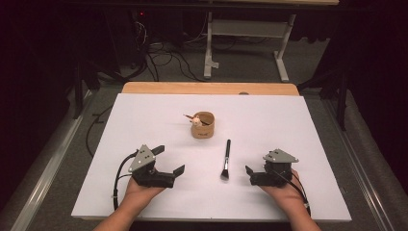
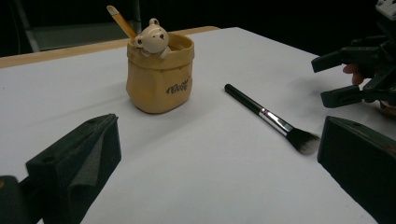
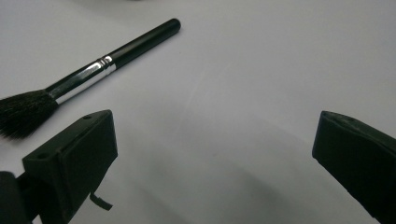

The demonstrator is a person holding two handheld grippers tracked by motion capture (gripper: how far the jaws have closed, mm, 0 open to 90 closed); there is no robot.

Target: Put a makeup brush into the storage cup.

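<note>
White sheet over a wooden table (image 1: 144, 88), dark room and trailing cables behind, and we are set low at the near edge with both tongs resting on it. Our left tongs (image 1: 171, 160) sit with jaws spread wide and nothing between them, angled toward the middle; in the left gripper view they frame the whole working area, which looks like a ready stance before a reach. Our right tongs (image 1: 249, 175) are wide apart too, empty, pointing inward at the brush (image 1: 225, 160). That one makeup brush lies flat between the two tongs, nearer the right pair, bristles toward us just ahead of the right jaws, handle pointing away toward the cup (image 1: 202, 125). One tan pot with a little bear on its rim stands upright beyond the brush, farther from both tongs, already carrying one slim stick (image 2: 121, 21) leaning inside. We judge the brush belongs in there too, and the right tongs are best placed to grab it.
</note>
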